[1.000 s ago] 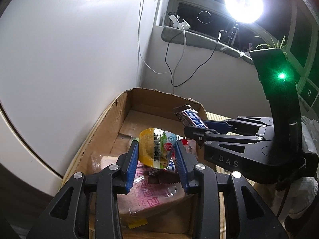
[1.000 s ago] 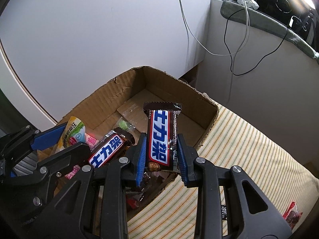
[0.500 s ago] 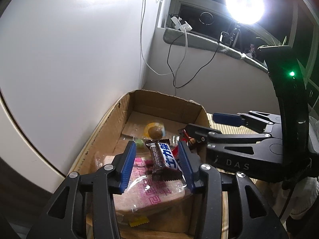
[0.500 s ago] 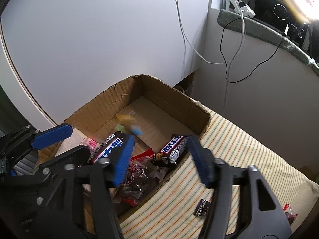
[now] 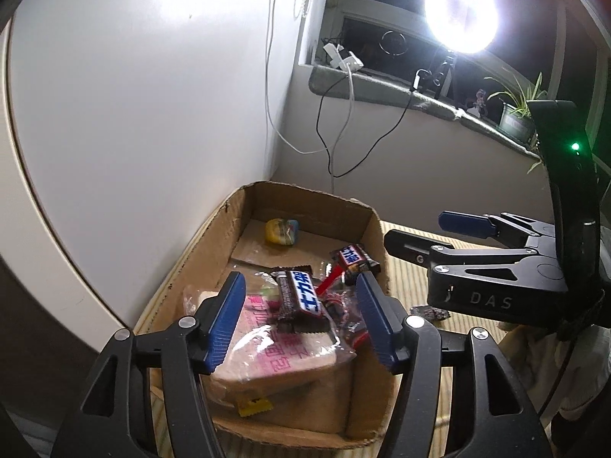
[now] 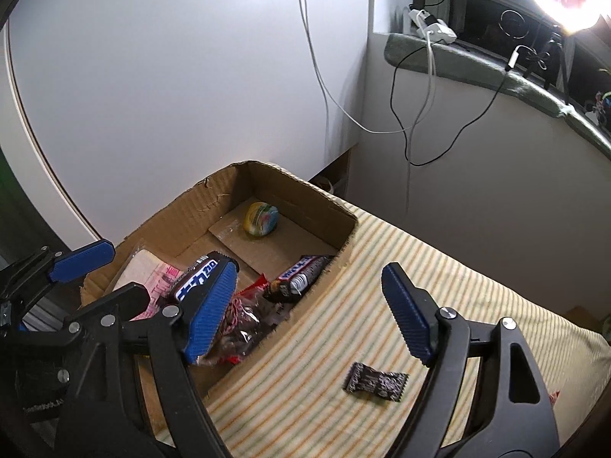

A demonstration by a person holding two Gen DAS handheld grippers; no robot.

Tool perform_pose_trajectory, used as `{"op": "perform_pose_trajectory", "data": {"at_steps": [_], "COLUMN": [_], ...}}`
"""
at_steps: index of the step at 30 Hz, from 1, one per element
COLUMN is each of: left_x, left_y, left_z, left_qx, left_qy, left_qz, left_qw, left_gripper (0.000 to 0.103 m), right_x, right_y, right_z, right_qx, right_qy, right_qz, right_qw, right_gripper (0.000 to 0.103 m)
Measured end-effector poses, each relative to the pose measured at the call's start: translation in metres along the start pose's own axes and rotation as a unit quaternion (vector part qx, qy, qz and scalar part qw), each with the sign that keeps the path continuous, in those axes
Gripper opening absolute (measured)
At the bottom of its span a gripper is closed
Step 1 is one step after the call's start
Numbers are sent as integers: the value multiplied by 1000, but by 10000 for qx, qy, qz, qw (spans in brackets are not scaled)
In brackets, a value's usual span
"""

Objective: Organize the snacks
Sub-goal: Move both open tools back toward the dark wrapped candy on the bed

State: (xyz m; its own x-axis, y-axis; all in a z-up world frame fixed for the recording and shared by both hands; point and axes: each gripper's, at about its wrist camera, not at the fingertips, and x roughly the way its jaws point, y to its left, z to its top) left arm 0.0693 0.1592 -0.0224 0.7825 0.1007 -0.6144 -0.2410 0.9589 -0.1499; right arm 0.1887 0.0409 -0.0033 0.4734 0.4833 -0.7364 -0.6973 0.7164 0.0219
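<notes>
An open cardboard box (image 5: pixel 214 244) (image 6: pixel 183 206) stands on a striped cloth (image 6: pixel 439 290). In it lie a yellow jelly cup (image 5: pixel 282 231) (image 6: pixel 261 218) at the far end, a chocolate bar (image 5: pixel 299 297) (image 6: pixel 196 278) on a pink-printed bread packet (image 5: pixel 275 347), and a second chocolate bar (image 5: pixel 353 257) (image 6: pixel 298 276) against the right wall. My left gripper (image 5: pixel 301 318) (image 6: pixel 107 274) hovers over the box's near end, its jaws opening with nothing pressed between the pads. My right gripper (image 6: pixel 309 301) (image 5: pixel 416 229) hangs over the box's right wall, its jaws opening and empty.
A small dark wrapped candy (image 6: pixel 376 378) lies on the striped cloth right of the box. A white wall with hanging cables (image 6: pixel 420 87) stands behind the box. A grey windowsill (image 5: pixel 382 91) carries a bright lamp (image 5: pixel 460 15) and a potted plant (image 5: pixel 515 110).
The left gripper let go of the jelly cup, which now lies at the box's far end. The right gripper released its chocolate bar into the box and rose. Both jaws widened.
</notes>
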Motion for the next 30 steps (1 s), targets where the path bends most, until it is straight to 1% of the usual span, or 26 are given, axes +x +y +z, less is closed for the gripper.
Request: {"op": "perform_pose_trajectory", "data": {"at_steps": [10,17,20,24,27,30], "left_x": [-14,-16,-13,-8,-3,4], "left_y": [-27,-51,-57,-69,-78,-89], "left_z": [-1,-6,-9,-15,-21,-29], "left_qx": [165,297,281,318,354,411], "left_qy": [-118,-114,-91,2,96,237], "left_qz": [-162,-313,-387,-509,-631,-746], "left_qw": [9997,9990,9988,9982,9973,9961], "left_gripper": [60,61,61,60,60,60], "right_x": [-33,-52,-61,-71,-76,-78], "right_y": [-28,-61,-77,-101,-122,-141], "right_z": [-21,-40,-50,-68,-85,-102], "right_qx": [182,438,535,661,789,911], "right_qy": [-173,-259,-273,-207,-79,47], "right_qz": [-124,-349,-454,-597,-734,-770], "right_qw": [9996,9981,9972,9958,9941,9929], "right_gripper": [81,81,81,81,81,81]}}
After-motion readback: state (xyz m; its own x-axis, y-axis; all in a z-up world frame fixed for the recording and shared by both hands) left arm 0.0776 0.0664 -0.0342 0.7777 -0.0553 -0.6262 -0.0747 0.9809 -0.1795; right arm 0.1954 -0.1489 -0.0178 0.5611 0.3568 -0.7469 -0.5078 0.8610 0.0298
